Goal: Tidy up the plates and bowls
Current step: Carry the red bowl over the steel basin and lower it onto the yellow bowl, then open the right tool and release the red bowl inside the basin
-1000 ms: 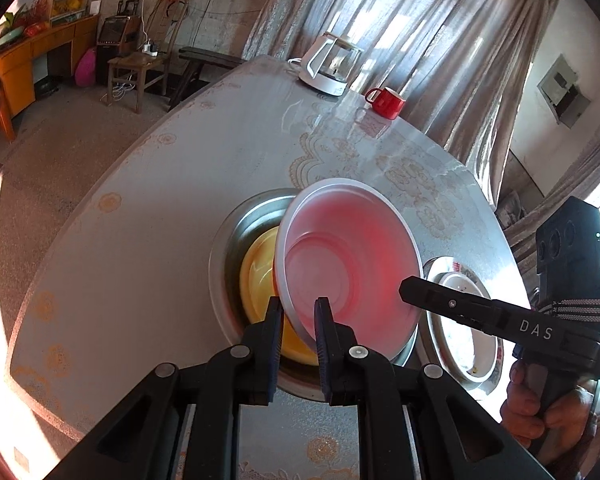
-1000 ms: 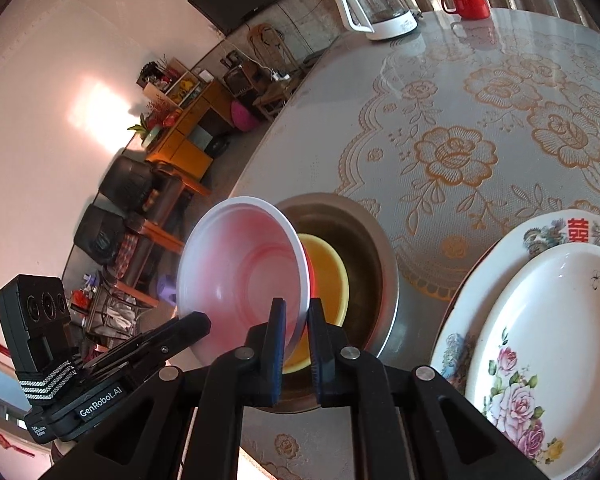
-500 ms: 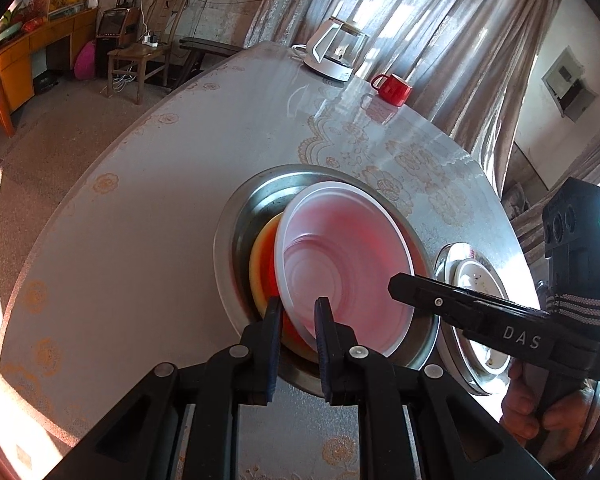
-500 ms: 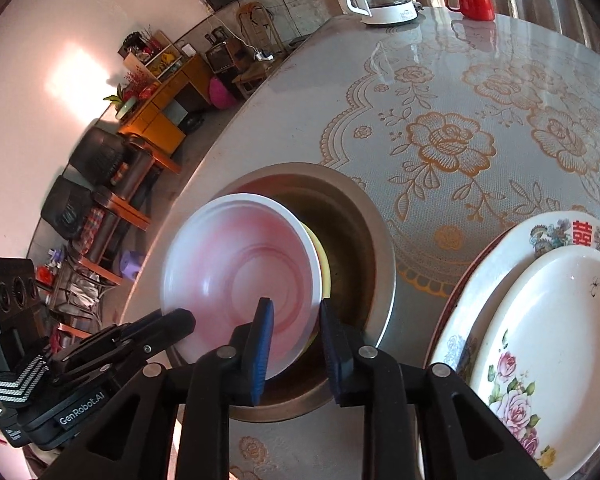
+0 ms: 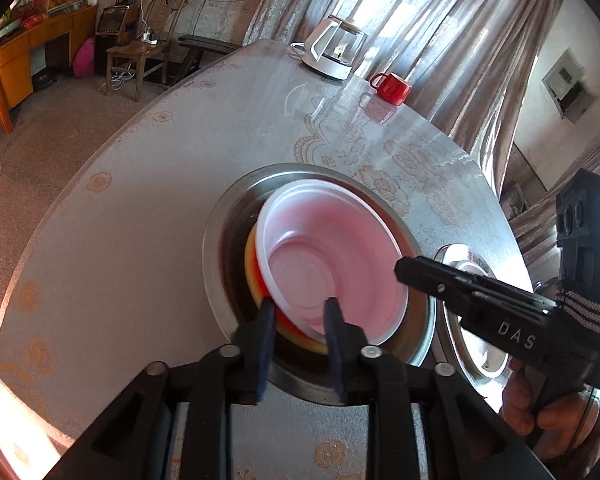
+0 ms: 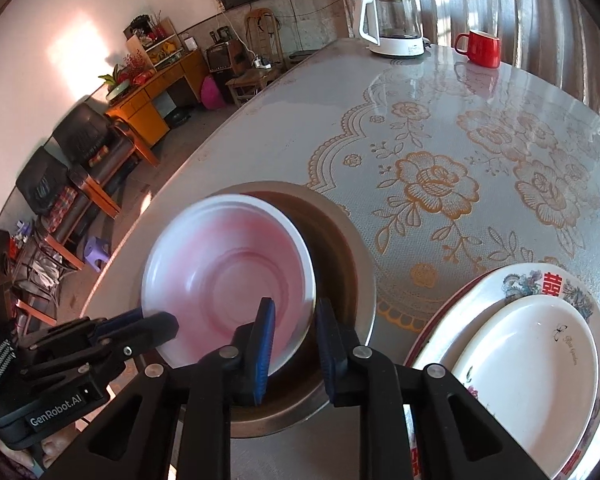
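A white bowl with a pink inside rests, slightly tilted, on a yellow bowl inside a steel basin. My left gripper straddles the near rim of the pink bowl. Its jaws are opening and the pads stand off the rim. My right gripper straddles the rim on the other side. Its jaws are closing a little, with a clear gap still around the rim. Each gripper shows in the other's view: the right gripper and the left gripper.
Right of the basin a white floral plate lies stacked on a larger patterned plate. A glass kettle and a red mug stand at the table's far end. The table edge curves close on the left, with floor and chairs beyond.
The pink bowl came down from a steep tilt onto the yellow bowl in the basin. The right gripper let go of its rim first, then the left gripper opened.
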`<action>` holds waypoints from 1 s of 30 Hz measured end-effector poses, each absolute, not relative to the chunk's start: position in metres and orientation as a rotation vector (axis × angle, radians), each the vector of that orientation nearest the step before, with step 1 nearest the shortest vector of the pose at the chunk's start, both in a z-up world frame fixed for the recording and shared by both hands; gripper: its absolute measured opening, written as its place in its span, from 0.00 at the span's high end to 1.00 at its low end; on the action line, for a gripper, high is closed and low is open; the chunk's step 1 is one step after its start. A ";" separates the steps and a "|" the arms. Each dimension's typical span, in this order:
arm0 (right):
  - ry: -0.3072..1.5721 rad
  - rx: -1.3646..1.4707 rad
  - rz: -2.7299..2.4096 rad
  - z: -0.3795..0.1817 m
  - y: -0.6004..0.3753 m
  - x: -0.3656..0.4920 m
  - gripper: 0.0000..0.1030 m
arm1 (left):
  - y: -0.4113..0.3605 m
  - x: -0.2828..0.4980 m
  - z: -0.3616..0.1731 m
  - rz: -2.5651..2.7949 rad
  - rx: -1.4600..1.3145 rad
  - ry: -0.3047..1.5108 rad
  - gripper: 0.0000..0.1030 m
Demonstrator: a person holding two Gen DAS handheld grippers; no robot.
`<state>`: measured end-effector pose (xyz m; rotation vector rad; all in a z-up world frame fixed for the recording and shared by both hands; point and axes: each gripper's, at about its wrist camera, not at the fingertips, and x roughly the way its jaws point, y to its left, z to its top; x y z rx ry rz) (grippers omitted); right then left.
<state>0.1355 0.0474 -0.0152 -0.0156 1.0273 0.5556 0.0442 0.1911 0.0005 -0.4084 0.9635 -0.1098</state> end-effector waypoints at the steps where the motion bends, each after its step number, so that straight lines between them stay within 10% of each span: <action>1: 1.021 -0.015 0.552 -0.014 0.046 0.135 0.79 | 0.191 0.044 0.001 -0.106 -0.408 0.962 0.73; 30: 0.982 -0.051 0.533 -0.017 0.045 0.123 0.81 | 0.177 0.041 0.000 -0.068 -0.299 0.930 0.73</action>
